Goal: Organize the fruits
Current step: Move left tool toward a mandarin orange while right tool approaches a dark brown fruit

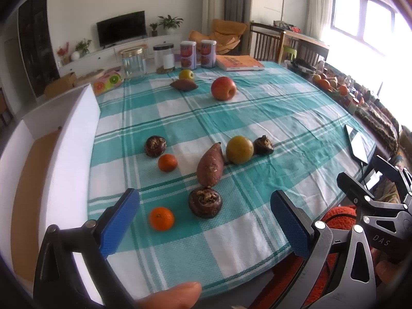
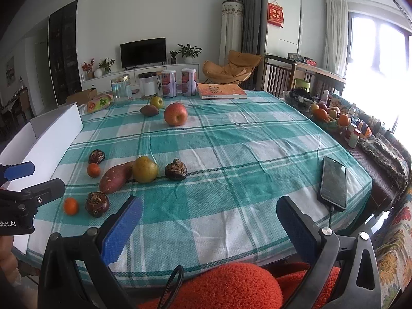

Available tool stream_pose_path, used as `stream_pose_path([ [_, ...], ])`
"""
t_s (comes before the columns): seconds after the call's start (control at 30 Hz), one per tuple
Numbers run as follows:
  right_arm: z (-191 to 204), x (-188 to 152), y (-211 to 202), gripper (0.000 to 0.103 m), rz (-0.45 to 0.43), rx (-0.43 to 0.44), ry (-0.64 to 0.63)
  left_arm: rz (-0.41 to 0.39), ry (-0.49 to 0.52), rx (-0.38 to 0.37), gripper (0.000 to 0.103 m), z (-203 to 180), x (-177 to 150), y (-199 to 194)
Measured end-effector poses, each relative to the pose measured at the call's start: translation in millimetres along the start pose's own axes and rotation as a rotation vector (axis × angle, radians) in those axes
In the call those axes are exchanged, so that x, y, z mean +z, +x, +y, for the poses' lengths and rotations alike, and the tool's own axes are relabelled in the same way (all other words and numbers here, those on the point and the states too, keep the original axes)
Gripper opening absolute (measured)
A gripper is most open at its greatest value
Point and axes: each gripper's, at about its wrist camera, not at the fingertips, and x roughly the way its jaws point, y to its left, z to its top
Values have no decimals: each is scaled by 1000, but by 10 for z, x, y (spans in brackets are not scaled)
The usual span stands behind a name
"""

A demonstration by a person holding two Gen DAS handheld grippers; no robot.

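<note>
I hold both tongs, left (image 1: 203, 221) and right (image 2: 208, 228), spread empty, because the small round orange tangerine (image 1: 161, 218) beside the white cardboard box (image 1: 64, 139) looks easiest first.

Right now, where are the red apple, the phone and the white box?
Red apple (image 2: 175, 113): right wrist view, middle of its skin.
Phone (image 2: 333, 182): right wrist view, middle of its dark screen.
White box (image 1: 74, 134): left wrist view, its near side wall.

Both wrist views downward over tablecloth (image 1: 231, 118)
</note>
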Motion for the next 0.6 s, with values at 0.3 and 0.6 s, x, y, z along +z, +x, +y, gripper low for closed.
stream_pose_path([
  [0.3,-227,-142,136,103,9,35,116,72,-21,5,102,54,-181,193],
  [0.6,-104,-201,211,103,21,34,69,182,-50,30,102,188,-474,600],
])
